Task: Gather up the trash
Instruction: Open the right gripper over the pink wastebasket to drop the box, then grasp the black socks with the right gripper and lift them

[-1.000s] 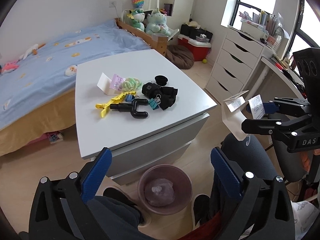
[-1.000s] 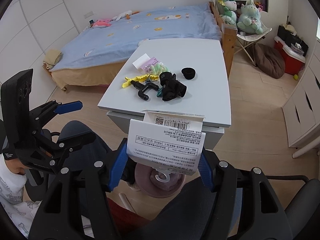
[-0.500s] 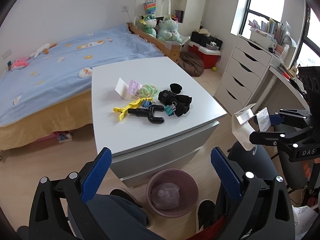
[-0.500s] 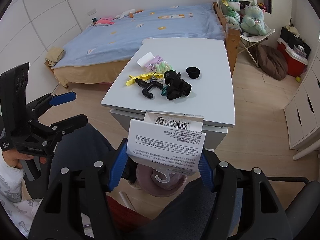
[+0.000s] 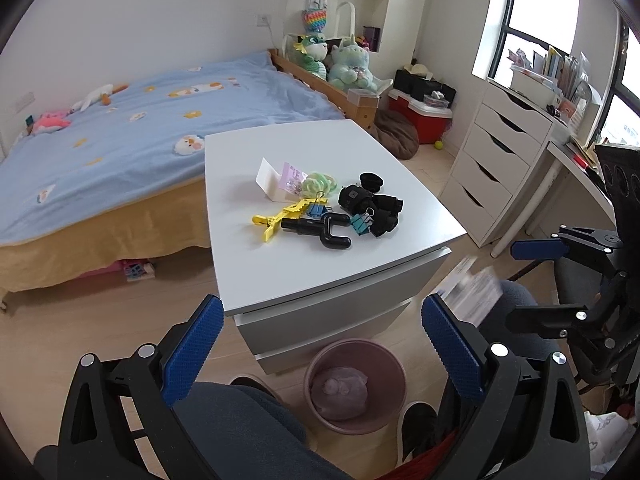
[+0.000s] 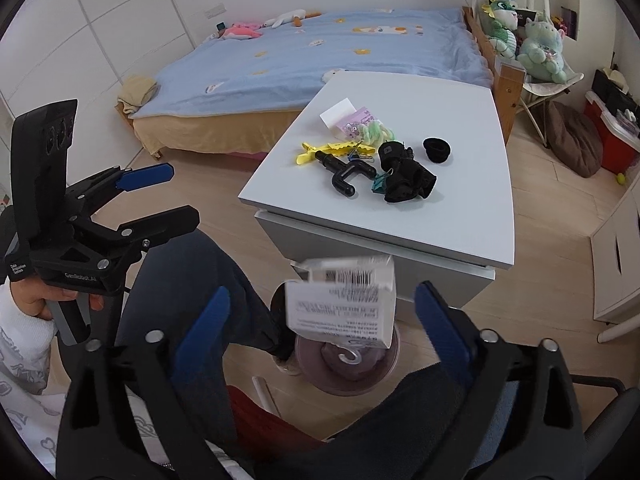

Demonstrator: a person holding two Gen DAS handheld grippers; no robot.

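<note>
The right claw (image 6: 320, 320) is opening, the blurred paper box (image 6: 344, 300) apparently freed between its pads; it should be kept over the bin (image 6: 348, 364).

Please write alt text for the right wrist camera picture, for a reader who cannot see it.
The right hand-held gripper, its jaws opening, lets go of a printed paper package, which is blurred between its blue pads above a pink waste bin on the floor. Behind stands a white cabinet with small clutter, and the left hand-held gripper is open at the left.
</note>
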